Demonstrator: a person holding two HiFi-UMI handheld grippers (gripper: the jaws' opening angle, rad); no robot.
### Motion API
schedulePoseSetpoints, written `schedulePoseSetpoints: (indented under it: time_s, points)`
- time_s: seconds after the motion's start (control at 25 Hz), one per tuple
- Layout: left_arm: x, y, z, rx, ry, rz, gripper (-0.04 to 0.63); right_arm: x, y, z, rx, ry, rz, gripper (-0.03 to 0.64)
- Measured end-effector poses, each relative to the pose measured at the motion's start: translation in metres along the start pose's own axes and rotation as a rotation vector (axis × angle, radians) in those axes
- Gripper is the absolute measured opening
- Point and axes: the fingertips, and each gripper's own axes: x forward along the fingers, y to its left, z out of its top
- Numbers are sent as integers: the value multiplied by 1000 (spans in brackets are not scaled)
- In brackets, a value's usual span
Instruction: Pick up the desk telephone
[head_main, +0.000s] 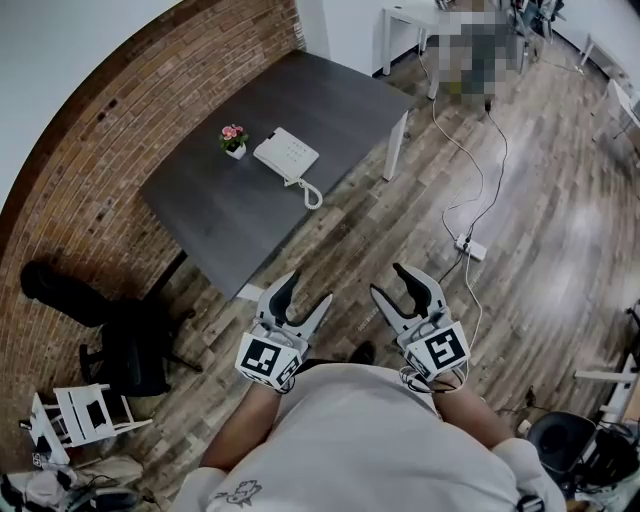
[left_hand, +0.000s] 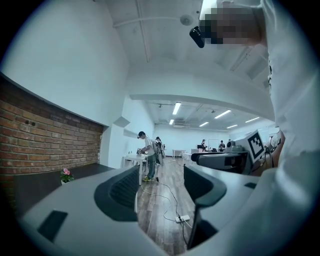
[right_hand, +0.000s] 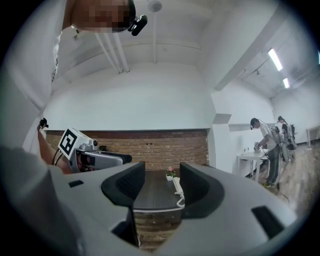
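While both tools sit low at 6 o'clock in my head view, close to the person's chest, I read the left gripper (head_main: 308, 290) as spread wide with nothing between its jaws. Its own view (left_hand: 161, 187) shows only wooden floor (left_hand: 160, 200) and a white power strip (left_hand: 181, 218) in the gap. The right gripper (head_main: 388, 282) is spread just as wide and is also empty. In its own view (right_hand: 162, 187) the far table edge and the desk telephone (right_hand: 177, 186) show through the gap.

The desk telephone (head_main: 286, 155) lies flat on the dark table (head_main: 230, 215), at about 12 o'clock from the grippers and well apart from both. Its coiled cord (head_main: 311, 193) trails off at its 5 o'clock. A small flower pot (head_main: 233, 140) stands just beside it at 9 o'clock, near the brick wall (head_main: 110, 140).
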Motion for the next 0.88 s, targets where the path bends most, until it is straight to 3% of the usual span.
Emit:
schedulePoseSetpoints:
  time_s: [0.48, 0.88]
  points:
    - [60, -5, -1, 11, 5, -66, 295, -9, -54, 1, 3, -13, -76, 222]
    - [116, 28, 2, -3, -1, -98, 295, 27, -98, -1, 5, 2, -106, 222]
